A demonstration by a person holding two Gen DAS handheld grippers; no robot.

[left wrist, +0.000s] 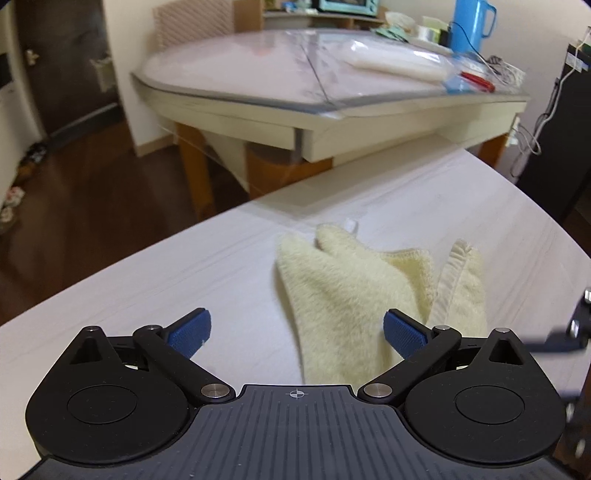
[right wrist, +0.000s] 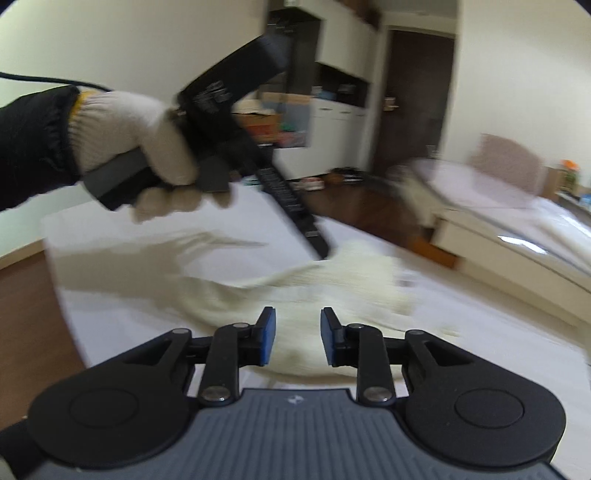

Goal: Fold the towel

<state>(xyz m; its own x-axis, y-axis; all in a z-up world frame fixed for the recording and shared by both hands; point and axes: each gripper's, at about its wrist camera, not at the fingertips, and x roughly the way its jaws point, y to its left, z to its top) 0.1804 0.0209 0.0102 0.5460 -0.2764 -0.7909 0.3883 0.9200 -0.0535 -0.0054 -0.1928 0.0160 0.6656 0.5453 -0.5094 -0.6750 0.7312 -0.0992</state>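
A pale yellow fluffy towel (left wrist: pixel 351 288) lies crumpled on the white table (left wrist: pixel 184 273), with a hemmed edge turned up on its right side. My left gripper (left wrist: pixel 297 317) is open wide just in front of the towel's near end, its right blue pad (left wrist: pixel 402 334) over the cloth and nothing between the pads. In the right wrist view the towel (right wrist: pixel 354 273) is blurred and spreads under my right gripper (right wrist: pixel 297 314), which is open a little above it and holds nothing. A white-gloved hand (right wrist: pixel 125 129) holds the left gripper from the upper left, tip down at the towel's far edge.
Beyond the table's far edge stands a second table (left wrist: pixel 295 107) under clear plastic, with a blue pitcher (left wrist: pixel 469 26), bags and cables on it. Dark wooden floor (left wrist: pixel 74 206) lies to the left. A dark cabinet (left wrist: pixel 561 140) stands at the right.
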